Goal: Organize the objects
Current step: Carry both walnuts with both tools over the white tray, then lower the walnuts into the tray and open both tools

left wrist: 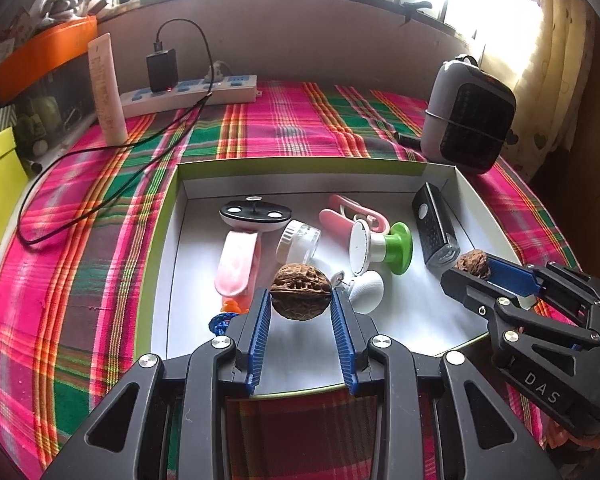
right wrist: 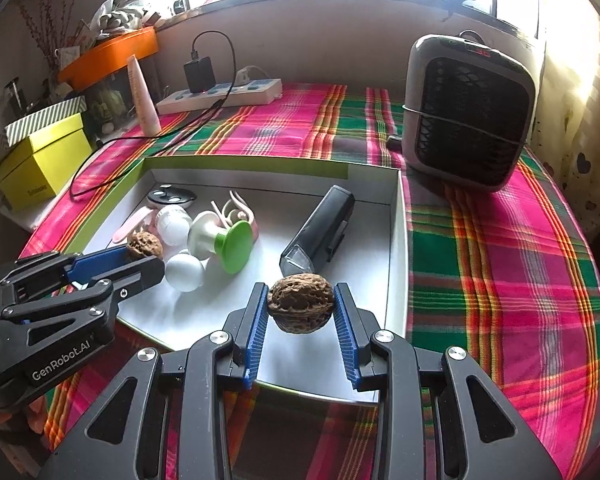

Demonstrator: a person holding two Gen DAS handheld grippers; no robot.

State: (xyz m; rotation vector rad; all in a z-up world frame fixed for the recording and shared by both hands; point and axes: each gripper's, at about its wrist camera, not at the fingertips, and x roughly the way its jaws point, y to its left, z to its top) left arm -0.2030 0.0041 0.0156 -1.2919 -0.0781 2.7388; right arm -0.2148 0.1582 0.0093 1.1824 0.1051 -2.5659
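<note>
A: Where are the walnuts?

B: There are two, each off the surface. The left hand-held gripper [left wrist: 301, 298] is clamped on one walnut [left wrist: 301, 292], its blue pads pressing both sides of the shell. The right hand-held gripper [right wrist: 301, 304] is clamped on the other walnut [right wrist: 301, 303] the same way.

A: And where do they hang?

B: Both are above the near part of a shallow white box [left wrist: 204, 188] with a green outer edge. The left one is over the left half and the right one is nearer the right wall.

A: What lies in the box?

B: Just beyond the left walnut lies a white egg-shaped thing [left wrist: 366, 291] and a pink clip [left wrist: 237, 268]. Farther in is a small clear jar [left wrist: 298, 241] on its side, a white and green stamp-like knob [left wrist: 382, 247], a pink pair of loops [left wrist: 350, 210] and a black oval disc [left wrist: 255, 213]. A black bike light [right wrist: 320, 232] lies along the right side, near the right walnut. At the near left edge a bit of blue cord [left wrist: 220, 322] shows.

A: And around the box?

B: It sits on a bench under a pink and green plaid cloth [right wrist: 500, 264]. Behind it to the right stands a small grey heater [right wrist: 470, 110]. At the back left lies a white power strip [left wrist: 188, 94] with a black charger [left wrist: 162, 69] plugged in, and a pale tube [left wrist: 106, 88] stands beside it. A yellow box [right wrist: 44, 160] is at the far left.
</note>
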